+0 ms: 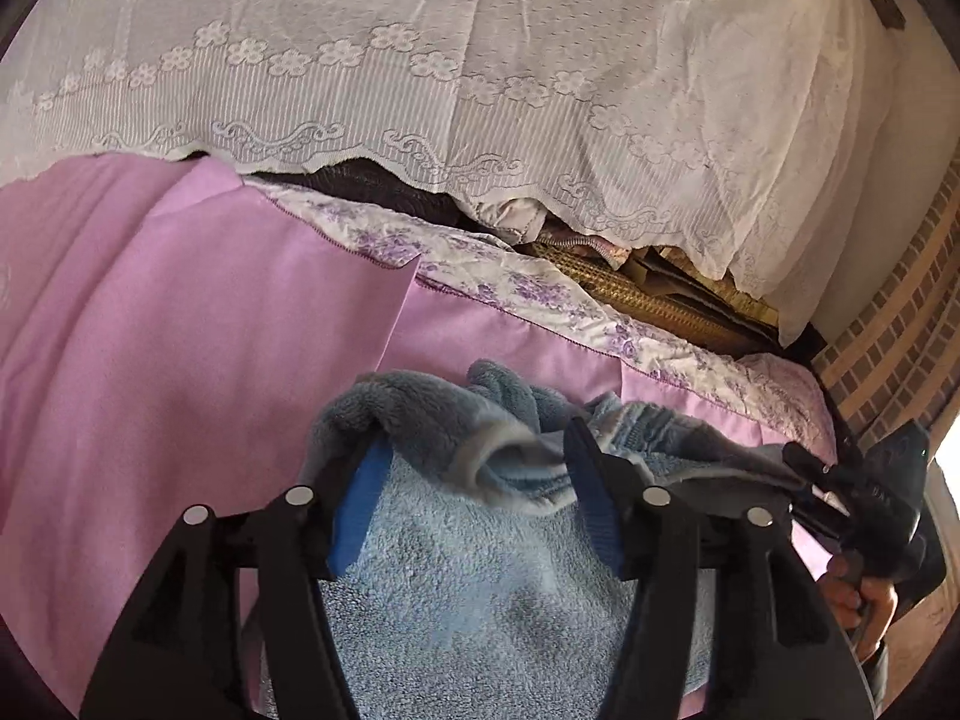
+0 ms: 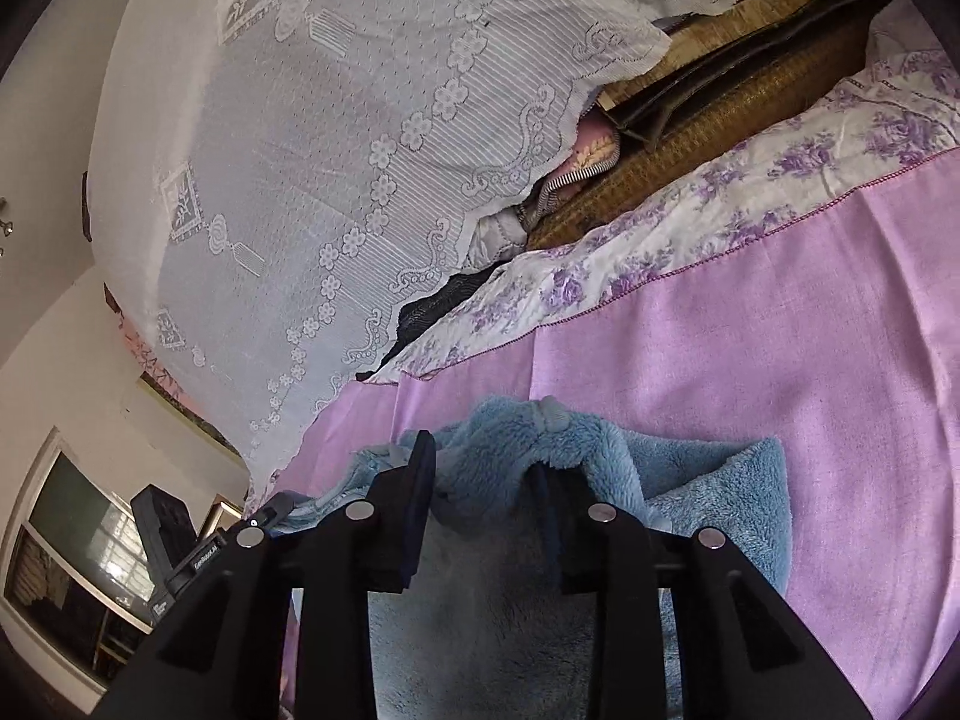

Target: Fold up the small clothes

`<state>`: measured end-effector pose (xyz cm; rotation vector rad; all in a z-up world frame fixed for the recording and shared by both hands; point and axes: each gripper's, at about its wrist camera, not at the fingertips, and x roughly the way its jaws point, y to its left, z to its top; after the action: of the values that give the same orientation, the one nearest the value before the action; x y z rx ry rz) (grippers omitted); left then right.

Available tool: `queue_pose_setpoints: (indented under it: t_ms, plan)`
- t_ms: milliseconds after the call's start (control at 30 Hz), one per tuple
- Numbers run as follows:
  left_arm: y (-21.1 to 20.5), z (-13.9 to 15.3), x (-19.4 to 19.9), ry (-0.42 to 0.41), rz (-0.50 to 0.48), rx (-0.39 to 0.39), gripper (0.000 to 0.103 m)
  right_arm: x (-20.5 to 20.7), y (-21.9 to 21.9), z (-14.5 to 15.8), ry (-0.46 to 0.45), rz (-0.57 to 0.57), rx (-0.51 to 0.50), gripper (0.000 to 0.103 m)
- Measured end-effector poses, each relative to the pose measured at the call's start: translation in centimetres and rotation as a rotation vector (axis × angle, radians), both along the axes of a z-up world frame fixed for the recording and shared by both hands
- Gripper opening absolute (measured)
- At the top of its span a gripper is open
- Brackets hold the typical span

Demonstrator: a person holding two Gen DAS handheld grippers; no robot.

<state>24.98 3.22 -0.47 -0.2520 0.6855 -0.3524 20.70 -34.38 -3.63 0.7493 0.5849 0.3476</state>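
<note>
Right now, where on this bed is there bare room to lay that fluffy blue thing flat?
The pink sheet is bare left of the blue fleece garment, up to the floral border. It is also bare to the garment's right in the right wrist view. Beyond the border, things crowd under the lace cover.

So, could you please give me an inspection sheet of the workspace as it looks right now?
Surface: pink bedsheet, creased, with a floral border.
Job's things: blue fleece garment, bunched, draped over both tools' fingers.
Clutter: woven mat and dark items along the far edge, partly under a white lace cover.
Grippers: left tool and right tool both open, fingers under the fleece.
Cables: nothing seen.
Surroundings: brick wall; window.
</note>
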Motion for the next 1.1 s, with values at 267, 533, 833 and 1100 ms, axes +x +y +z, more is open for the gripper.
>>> queue_pose_setpoints:
  t_ms: [267,533,833,1100]
  plan:
    - [0.0,-0.9,0.6,0.004,0.082,0.094,0.073,0.5,-4.3,-3.1,0.064,-0.054,0.271,0.056]
    - [-5.5,-1.2,1.1,-0.032,-0.034,0.194,0.080,2.7,5.8,-0.6,0.017,0.134,-0.112,0.044]
    - [-5.8,-6.4,4.9,0.085,-0.020,0.309,0.095,7.0,6.2,-4.8,0.102,0.141,0.003,0.042]
    - [-2.0,-5.2,3.9,0.069,0.156,0.296,0.098,4.4,1.0,-4.4,0.104,-0.060,0.017,0.044]
